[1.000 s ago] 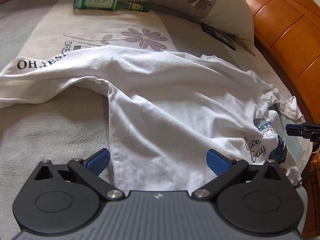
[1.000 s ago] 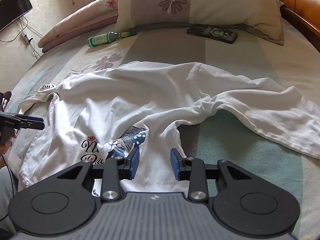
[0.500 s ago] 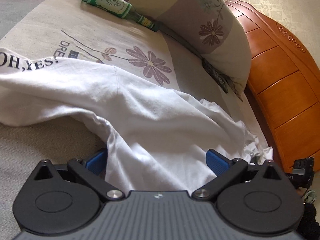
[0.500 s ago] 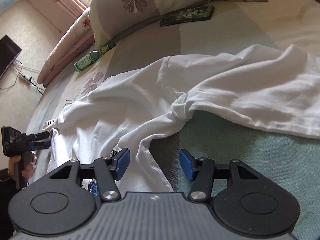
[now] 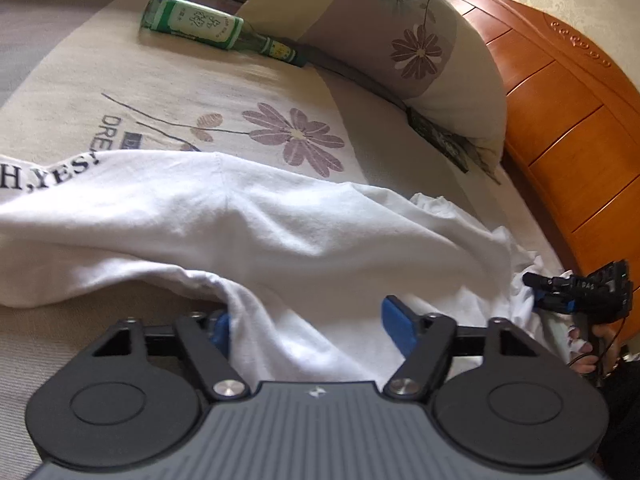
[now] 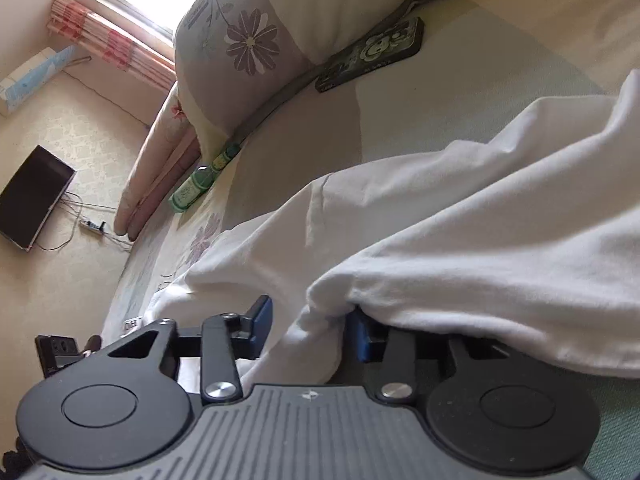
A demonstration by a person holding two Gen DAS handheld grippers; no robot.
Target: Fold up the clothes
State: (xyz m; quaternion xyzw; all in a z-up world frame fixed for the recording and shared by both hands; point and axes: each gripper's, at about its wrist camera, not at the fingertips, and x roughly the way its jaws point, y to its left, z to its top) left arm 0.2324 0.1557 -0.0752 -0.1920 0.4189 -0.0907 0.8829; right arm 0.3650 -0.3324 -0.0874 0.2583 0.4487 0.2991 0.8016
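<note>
A white shirt (image 5: 320, 220) lies spread and rumpled on the bed, one sleeve stretching left. My left gripper (image 5: 310, 330) is low over its near edge. Its jaws are closing with a broad band of fabric between the blue pads, which do not squeeze it. In the right wrist view the shirt (image 6: 480, 220) bunches into a ridge under the sleeve. My right gripper (image 6: 312, 328) straddles that ridge; its jaws are closing, one pad against the cloth. From the left wrist view the right gripper (image 5: 534, 291) shows at the shirt's far edge, held by a hand.
A green glass bottle (image 5: 200, 24) lies beside a flowered pillow (image 5: 400, 40) at the head of the bed. A dark phone (image 6: 372, 56) rests against the pillow. An orange wooden headboard (image 5: 560, 120) runs along the right. A black screen (image 6: 32, 196) stands on the floor.
Both grippers have come down closer to the shirt. The left jaws have narrowed around the fabric. The right gripper has rolled and its jaws, briefly wider, have narrowed around the fold under the sleeve.
</note>
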